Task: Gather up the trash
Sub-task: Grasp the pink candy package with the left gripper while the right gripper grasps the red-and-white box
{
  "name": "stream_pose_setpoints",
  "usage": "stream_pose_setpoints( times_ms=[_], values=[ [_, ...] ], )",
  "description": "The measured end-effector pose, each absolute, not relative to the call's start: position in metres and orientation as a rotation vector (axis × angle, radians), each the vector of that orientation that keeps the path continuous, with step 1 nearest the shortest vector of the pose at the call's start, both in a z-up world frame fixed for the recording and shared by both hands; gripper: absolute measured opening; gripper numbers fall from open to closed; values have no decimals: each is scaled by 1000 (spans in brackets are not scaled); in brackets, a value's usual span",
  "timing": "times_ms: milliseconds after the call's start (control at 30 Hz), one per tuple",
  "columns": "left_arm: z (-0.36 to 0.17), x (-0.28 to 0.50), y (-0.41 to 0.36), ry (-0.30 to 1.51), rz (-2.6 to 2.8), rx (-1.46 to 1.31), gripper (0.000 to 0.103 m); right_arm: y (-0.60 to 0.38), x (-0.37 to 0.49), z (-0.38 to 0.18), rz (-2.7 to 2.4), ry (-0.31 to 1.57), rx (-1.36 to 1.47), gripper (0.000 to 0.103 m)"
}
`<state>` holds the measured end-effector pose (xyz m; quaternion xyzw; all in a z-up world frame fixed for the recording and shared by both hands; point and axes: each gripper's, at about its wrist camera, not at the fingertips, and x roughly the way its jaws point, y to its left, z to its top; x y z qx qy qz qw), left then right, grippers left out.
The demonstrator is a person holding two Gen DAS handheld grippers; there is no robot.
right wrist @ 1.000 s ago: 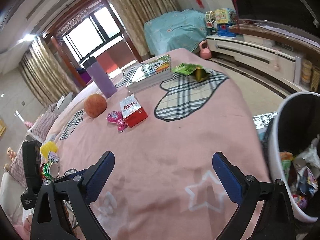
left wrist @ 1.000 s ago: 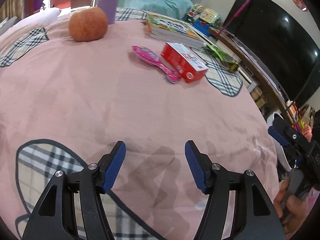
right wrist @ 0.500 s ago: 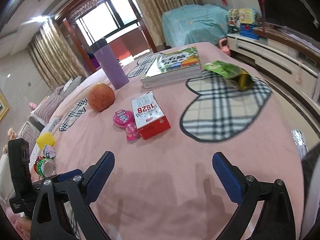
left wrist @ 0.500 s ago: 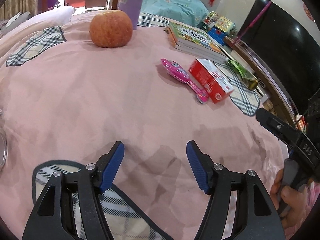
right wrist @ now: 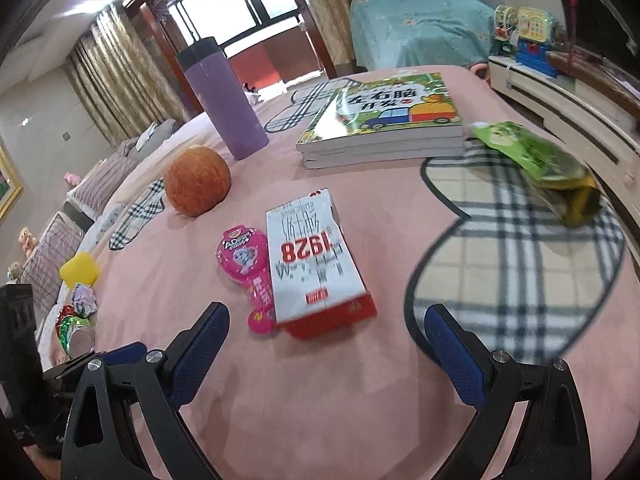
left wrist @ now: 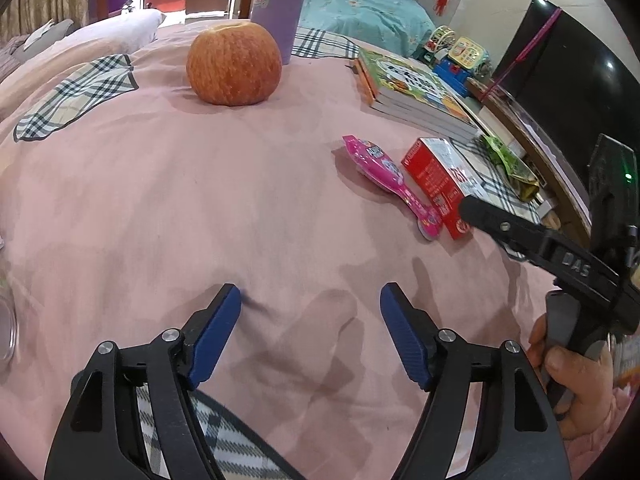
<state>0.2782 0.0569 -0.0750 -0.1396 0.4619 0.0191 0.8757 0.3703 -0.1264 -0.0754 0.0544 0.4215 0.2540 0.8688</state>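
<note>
A pink bedspread point(right wrist: 320, 400) is seen with many things laid on it. The trash is near the middle: a red and white carton point(right wrist: 316, 268) marked 1928 is lying flat, and a pink candy wrapper point(right wrist: 246, 268) is lying just beside it, touching or nearly touching its long side. A green snack bag point(right wrist: 536, 160) is lying further off, on a checked patch near the bed's edge. More small trash, a crumpled paper and shiny foil point(right wrist: 74, 324), is seen far to the left.

The right gripper point(right wrist: 326, 334) is held wide open, with nothing between its blue pads. It is pointed down at the near end of the carton. The left gripper point(left wrist: 310, 320) is also empty, and its jaws are being opened wider over bare bedspread, well apart from the trash.

The carton is probably the next thing to be picked up. To do this well, the right gripper should be lined up so that one pad is set on each long side of the carton. The pink wrapper is so close that it could be pinched too, so the left pad should be slipped between the two, or both may be taken together. The soft bed can sink, so the pads should be pushed down only a little.

The apple point(right wrist: 198, 186), the purple bottle point(right wrist: 222, 100) and the books point(right wrist: 384, 120) are not trash and should be left alone.
</note>
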Motion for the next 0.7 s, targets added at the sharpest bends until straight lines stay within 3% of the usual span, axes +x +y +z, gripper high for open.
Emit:
stream_pose_setpoints(
  times_ms=[67, 133, 167, 633, 700],
  values=[
    [-75, 282, 54, 969, 55, -285, 77, -122, 379, -80, 534, 912, 101, 95],
    [-75, 287, 50, 973, 60, -286, 78, -122, 382, -81, 525, 910, 91, 78],
    [-75, 291, 47, 977, 57, -289, 78, -124, 382, -80, 521, 907, 91, 58],
    [-81, 361, -3, 968, 69, -225, 81, -224, 303, -76, 342, 863, 219, 58],
    [-84, 364, -13, 948, 80, -150, 68, -231, 294, -80, 328, 865, 229, 59]
  ],
)
